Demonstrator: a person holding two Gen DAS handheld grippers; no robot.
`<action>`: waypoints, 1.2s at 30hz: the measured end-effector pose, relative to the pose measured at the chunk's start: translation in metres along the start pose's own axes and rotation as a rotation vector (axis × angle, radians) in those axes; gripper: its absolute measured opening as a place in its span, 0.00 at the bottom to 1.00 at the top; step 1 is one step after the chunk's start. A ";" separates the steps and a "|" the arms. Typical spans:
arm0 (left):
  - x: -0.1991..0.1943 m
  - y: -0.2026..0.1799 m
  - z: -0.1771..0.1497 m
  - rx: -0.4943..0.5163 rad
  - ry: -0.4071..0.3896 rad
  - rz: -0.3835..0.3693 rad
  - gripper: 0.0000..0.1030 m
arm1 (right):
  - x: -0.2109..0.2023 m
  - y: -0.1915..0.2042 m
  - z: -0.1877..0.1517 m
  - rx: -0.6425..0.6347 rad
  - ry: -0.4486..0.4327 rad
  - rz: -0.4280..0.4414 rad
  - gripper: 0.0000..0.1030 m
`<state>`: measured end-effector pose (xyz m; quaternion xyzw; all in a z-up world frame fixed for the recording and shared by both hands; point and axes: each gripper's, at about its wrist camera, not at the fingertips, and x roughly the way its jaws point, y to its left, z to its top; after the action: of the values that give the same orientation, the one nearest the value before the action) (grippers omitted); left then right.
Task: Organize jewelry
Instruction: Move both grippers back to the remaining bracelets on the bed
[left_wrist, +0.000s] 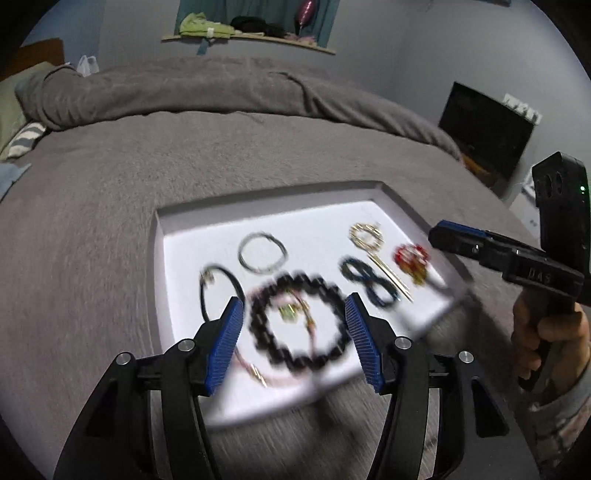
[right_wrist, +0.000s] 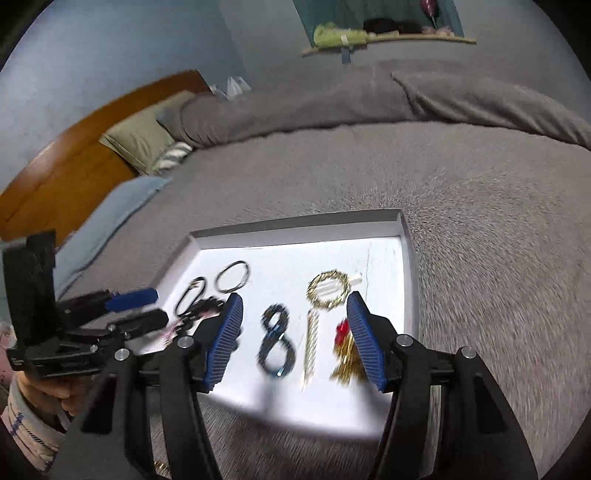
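Observation:
A white tray (left_wrist: 184, 236) lies on a grey bed and holds several pieces of jewelry. In the left wrist view my left gripper (left_wrist: 295, 339) is open above a black beaded bracelet (left_wrist: 258, 332), not touching it. A thin silver bangle (left_wrist: 262, 253), a black cord loop (left_wrist: 207, 291), a gold ring piece (left_wrist: 366, 236), a dark blue figure-eight piece (left_wrist: 369, 284) and a red-gold ornament (left_wrist: 412, 258) lie around. In the right wrist view my right gripper (right_wrist: 295, 336) is open over the blue figure-eight (right_wrist: 277, 343), a gold stick (right_wrist: 310, 347) and the gold ring (right_wrist: 328, 291). Both views are blurred.
The grey blanket (left_wrist: 221, 155) covers the bed around the tray. Pillows (right_wrist: 144, 140) and a wooden headboard (right_wrist: 74, 162) are at the far left. A shelf (left_wrist: 251, 35) with clothes hangs on the wall. A dark screen (left_wrist: 484, 133) stands at the right.

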<state>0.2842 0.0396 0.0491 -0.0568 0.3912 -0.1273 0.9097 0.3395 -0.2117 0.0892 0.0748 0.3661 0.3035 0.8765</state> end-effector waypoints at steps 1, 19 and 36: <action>-0.005 -0.003 -0.009 0.001 0.000 -0.013 0.72 | -0.005 0.001 -0.004 0.000 -0.006 -0.001 0.59; -0.045 -0.079 -0.093 0.218 -0.029 0.017 0.67 | -0.062 -0.003 -0.088 0.106 -0.098 0.005 0.59; -0.042 -0.056 -0.106 0.180 -0.011 0.092 0.08 | -0.068 0.009 -0.113 0.068 -0.078 0.020 0.59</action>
<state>0.1686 -0.0025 0.0167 0.0427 0.3755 -0.1196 0.9181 0.2210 -0.2548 0.0515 0.1198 0.3411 0.2965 0.8840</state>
